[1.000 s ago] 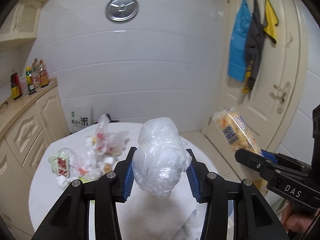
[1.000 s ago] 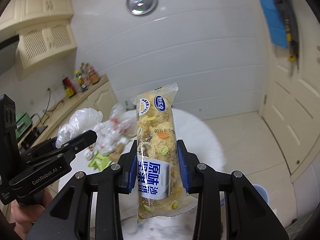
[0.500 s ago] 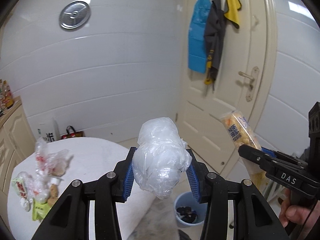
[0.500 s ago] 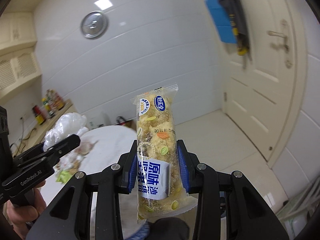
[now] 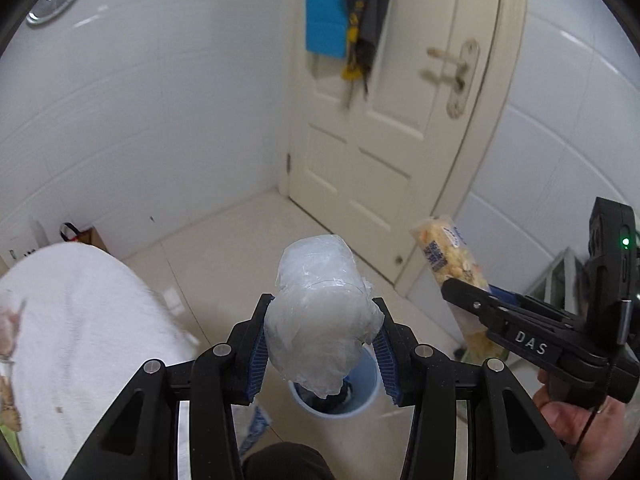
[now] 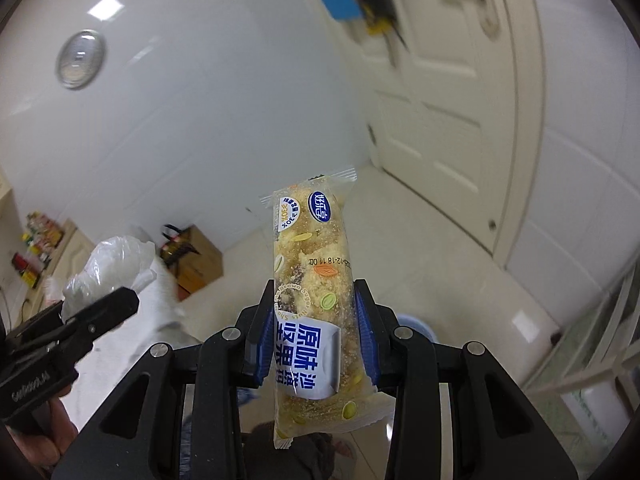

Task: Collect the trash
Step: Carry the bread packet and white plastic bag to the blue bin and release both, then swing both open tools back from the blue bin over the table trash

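Two tongs, both loaded: our left tongs (image 5: 322, 344) pinch a crumpled clear plastic bag (image 5: 320, 316) above the blue bin (image 5: 362, 398) on the floor; our right tongs (image 6: 314, 338) clamp a snack wrapper (image 6: 312, 292) upright, just beside.

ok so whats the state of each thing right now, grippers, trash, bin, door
left hand-held gripper: shut on the crumpled plastic bag
right hand-held gripper: shut on the snack wrapper
crumpled plastic bag: held above the blue bin
snack wrapper: held upright, sealed
blue bin: open, on the floor, dark trash inside
door: closed
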A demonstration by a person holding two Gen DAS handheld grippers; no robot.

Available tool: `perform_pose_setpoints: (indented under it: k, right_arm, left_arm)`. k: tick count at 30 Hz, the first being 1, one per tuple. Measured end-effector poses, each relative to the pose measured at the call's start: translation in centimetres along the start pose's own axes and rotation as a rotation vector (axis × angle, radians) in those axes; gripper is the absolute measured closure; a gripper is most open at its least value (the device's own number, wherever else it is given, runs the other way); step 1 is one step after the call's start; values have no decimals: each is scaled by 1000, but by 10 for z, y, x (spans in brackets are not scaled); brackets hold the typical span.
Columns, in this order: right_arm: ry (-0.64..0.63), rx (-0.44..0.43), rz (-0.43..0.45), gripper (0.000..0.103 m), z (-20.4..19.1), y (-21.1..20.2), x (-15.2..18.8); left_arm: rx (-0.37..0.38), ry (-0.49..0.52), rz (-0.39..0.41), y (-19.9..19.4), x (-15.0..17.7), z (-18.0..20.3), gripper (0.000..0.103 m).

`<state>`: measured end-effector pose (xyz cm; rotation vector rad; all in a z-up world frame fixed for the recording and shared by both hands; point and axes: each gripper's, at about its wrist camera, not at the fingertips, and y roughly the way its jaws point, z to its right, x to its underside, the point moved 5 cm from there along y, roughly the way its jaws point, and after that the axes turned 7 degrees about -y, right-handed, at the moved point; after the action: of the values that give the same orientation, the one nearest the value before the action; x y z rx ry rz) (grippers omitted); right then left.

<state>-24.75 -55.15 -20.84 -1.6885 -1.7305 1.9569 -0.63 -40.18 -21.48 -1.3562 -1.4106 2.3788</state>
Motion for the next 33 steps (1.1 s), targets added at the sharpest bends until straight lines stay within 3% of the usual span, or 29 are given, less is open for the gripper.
perform_pose_setpoints:
  k: [11, 12, 13, 15, 16, 17, 21, 23, 33]
  right_arm:
    - [129, 16, -170, 67, 61, 90, 31]
    - [138, 16, -179, 66, 63, 96, 32]
    - [151, 19, -185, 65, 66, 102, 34]
    - [171, 17, -204, 63, 72, 112, 37]
    - [183, 18, -208, 59, 75, 115, 39]
    - [191, 26, -208, 50, 78, 117, 40]
    - [204, 68, -194, 14, 84, 113, 41]
    - [210, 90, -177, 2, 86, 108, 40]
    - [175, 125, -131, 0, 63, 78, 26]
  left_arm:
    - [24, 32, -203, 139, -25, 27, 58]
    - [24, 39, -216, 150, -29, 28, 53]
    - [20, 48, -244, 165, -33, 31, 38]
    - [-12, 46, -274, 182, -41, 29, 18]
    - [-32, 43, -272, 190, -47, 27, 15]
    - [-42, 37, -265, 193, -52, 23, 13]
    - [-75, 26, -248, 193, -64, 5, 4]
    - [-97, 37, -230, 185, -67, -2, 3]
    - [-125, 33, -99, 106, -71, -34, 1]
